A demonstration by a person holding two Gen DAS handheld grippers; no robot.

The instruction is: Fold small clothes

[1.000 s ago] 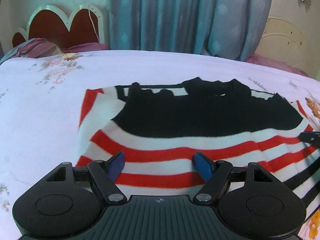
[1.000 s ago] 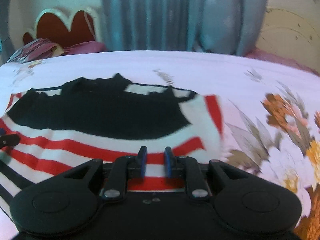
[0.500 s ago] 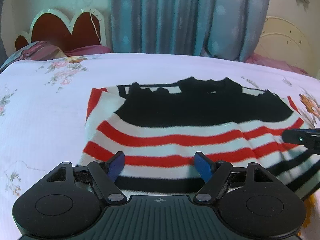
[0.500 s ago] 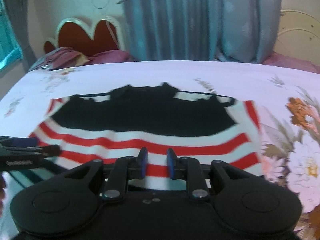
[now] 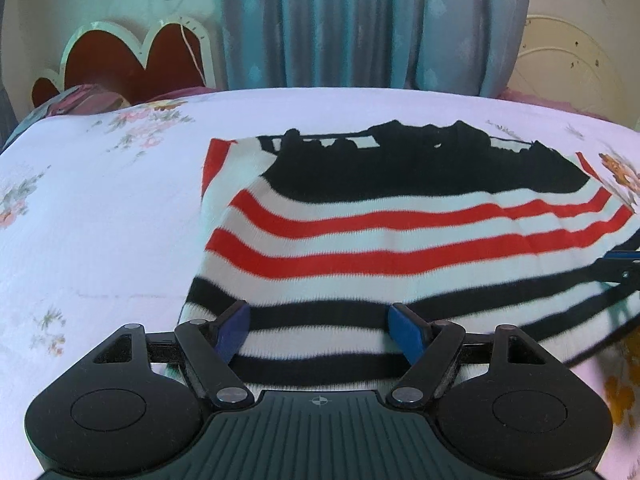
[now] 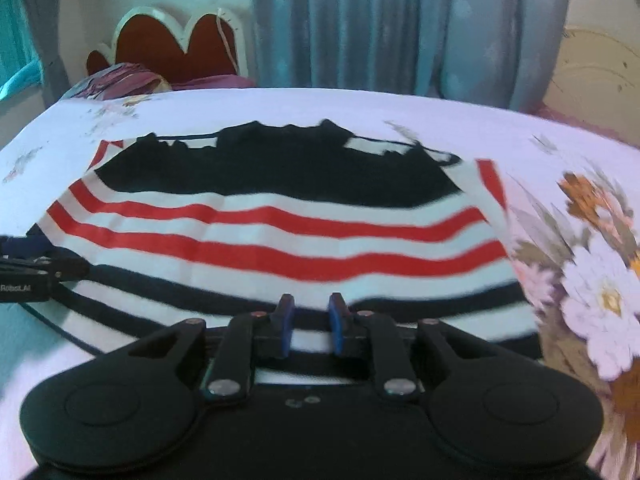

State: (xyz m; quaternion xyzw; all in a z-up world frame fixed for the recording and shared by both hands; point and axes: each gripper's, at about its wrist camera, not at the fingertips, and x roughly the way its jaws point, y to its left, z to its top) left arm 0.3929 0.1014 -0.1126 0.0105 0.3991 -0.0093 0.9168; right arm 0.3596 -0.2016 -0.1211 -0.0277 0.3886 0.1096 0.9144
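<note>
Striped knit, the sweater (image 5: 400,240) lies flat on the bed (image 5: 100,220); more black bands are seen at its near hem than before. Left gripper (image 5: 318,326) jaws are spread wide, holding nothing. Right gripper (image 6: 310,322) jaws, just narrowed, are nearly closed; any grip is unclear. Its far collar is blurred.

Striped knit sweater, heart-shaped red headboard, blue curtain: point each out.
Striped knit sweater (image 5: 400,240): left wrist view, red stripe.
Heart-shaped red headboard (image 5: 120,60): left wrist view, red panel.
Blue curtain (image 6: 360,24): right wrist view, middle folds.
</note>
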